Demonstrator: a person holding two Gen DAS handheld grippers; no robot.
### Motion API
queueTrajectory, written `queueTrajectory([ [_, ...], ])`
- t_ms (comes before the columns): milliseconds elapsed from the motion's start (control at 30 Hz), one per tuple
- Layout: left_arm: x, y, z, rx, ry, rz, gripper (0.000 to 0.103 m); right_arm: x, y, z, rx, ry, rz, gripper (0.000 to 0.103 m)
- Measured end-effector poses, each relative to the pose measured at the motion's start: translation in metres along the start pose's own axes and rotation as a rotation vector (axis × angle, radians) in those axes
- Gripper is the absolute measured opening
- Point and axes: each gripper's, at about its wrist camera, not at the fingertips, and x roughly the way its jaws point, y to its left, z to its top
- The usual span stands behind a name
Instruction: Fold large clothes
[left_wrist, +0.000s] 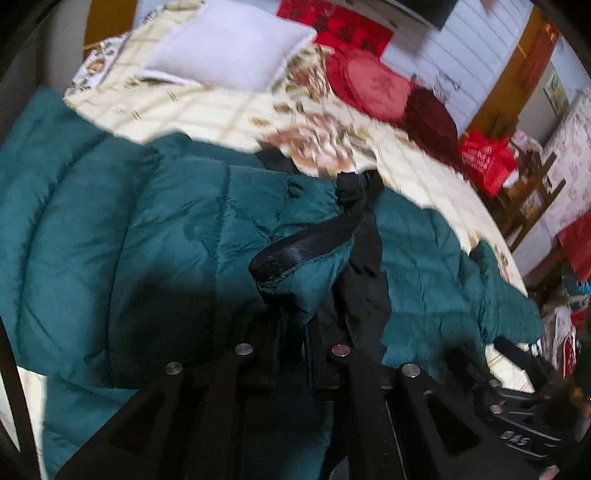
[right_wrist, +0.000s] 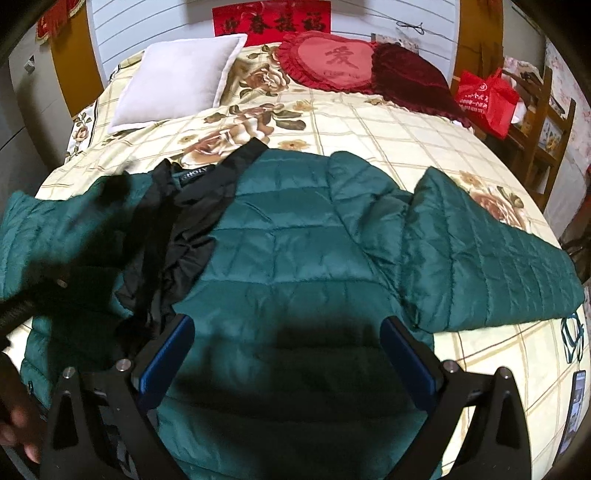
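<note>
Black jaws of the left gripper (left_wrist: 295, 325) pinched the jacket's (right_wrist: 295, 236) cuff (left_wrist: 295, 273), carrying one sleeve inward; right gripper (right_wrist: 288, 354) hovered wide open, empty. Other sleeve (right_wrist: 491, 258) lay unfolded on the bed (right_wrist: 369, 122).

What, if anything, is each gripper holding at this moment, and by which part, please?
The left gripper is shut on the green jacket, pinching its black-trimmed sleeve cuff. The right gripper is open above the jacket, holding nothing.

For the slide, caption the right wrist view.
Open right gripper hovers over a green quilted jacket spread on a floral bedspread.
</note>
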Motion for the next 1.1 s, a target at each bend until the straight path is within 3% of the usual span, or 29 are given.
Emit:
queueTrajectory([
  [133, 0.013, -0.003, -0.009, 0.011, 0.006, -0.007, 0.000, -0.002, -0.009, -0.001, 0.015, -0.002, -0.004, 0.102],
  [233, 0.007, -0.005, -0.010, 0.024, 0.022, -0.075, 0.021, -0.004, -0.015, -0.001, 0.032, -0.001, 0.005, 0.102],
  [400, -0.030, -0.008, -0.008, 0.089, 0.037, -0.138, 0.024, -0.008, -0.013, 0.003, 0.052, 0.005, 0.069, 0.102],
  [467, -0.053, -0.005, -0.007, 0.135, -0.012, -0.102, 0.024, -0.008, -0.005, 0.006, 0.048, 0.014, 0.104, 0.102],
  [567, -0.076, 0.005, -0.006, 0.191, -0.083, 0.034, 0.024, -0.005, 0.013, 0.009, 0.032, 0.020, 0.160, 0.102],
  [700, -0.097, 0.032, -0.005, 0.205, -0.136, 0.150, 0.024, -0.003, 0.041, 0.016, -0.005, 0.007, 0.225, 0.102],
  [900, -0.118, 0.090, 0.002, 0.072, -0.197, 0.188, 0.024, 0.012, 0.083, 0.034, -0.062, 0.004, 0.261, 0.095],
  [1100, -0.119, 0.126, 0.007, -0.028, -0.198, 0.187, 0.024, 0.047, 0.112, 0.045, -0.110, 0.057, 0.257, 0.072],
])
